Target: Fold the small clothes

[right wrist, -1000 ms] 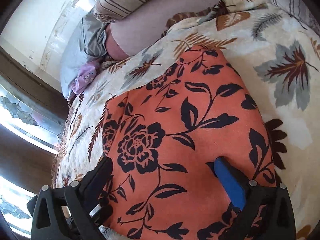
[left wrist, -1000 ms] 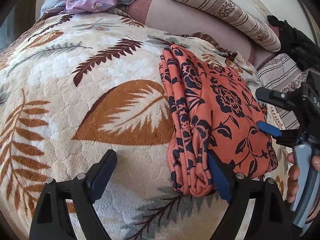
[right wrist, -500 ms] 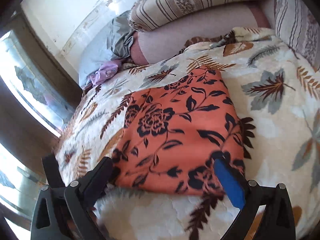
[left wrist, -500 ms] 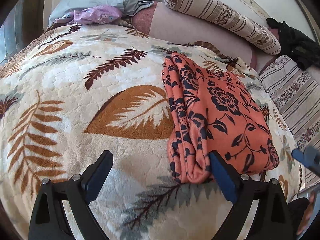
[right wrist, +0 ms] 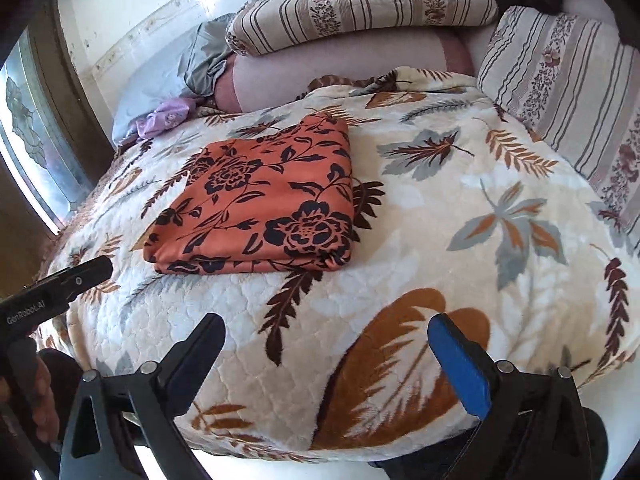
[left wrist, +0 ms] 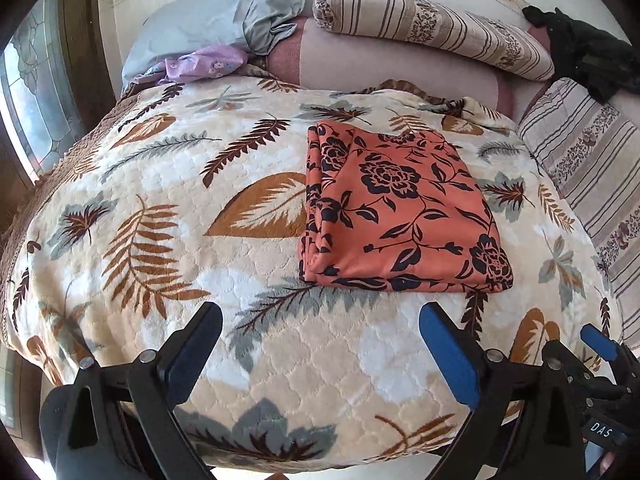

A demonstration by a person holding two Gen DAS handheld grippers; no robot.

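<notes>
Nearest in the left wrist view, the left tongs [left wrist: 320, 344] are seen spread wide and still opening, with nothing between the two fingers; only the leaf-patterned blanket [left wrist: 160, 208] is framed in the gap. At the lower right edge of that view part of the right tongs [left wrist: 600, 344] is visible, a blue pad uppermost.

In the right wrist view the right tongs [right wrist: 332, 356] are likewise seen spread apart and empty, poised above the near edge of the blanket [right wrist: 460, 240]. At the left edge of this view one black arm of the left tongs [right wrist: 76, 276] is seen, and below it a hand [right wrist: 40, 396] is wrapped around the grip.

Beyond both tongs, and clear of them, the orange floral garment [left wrist: 396, 208] is found folded into a flat, roughly rectangular stack on the blanket. Its layered fold edges are shown along the left side in the left wrist view. In the right wrist view the garment [right wrist: 260, 200] is observed left of centre, untouched by either tool.

Further back, a purple cloth [left wrist: 200, 66] and a grey cloth [left wrist: 264, 20] are noted at the far left of the bed. A striped bolster [left wrist: 432, 24] is laid across a plain mauve cushion [left wrist: 392, 68]. A striped pillow [right wrist: 568, 92] is placed at the far right, and a black item [left wrist: 580, 52] is seen at the far right corner; what it is cannot be told.
</notes>
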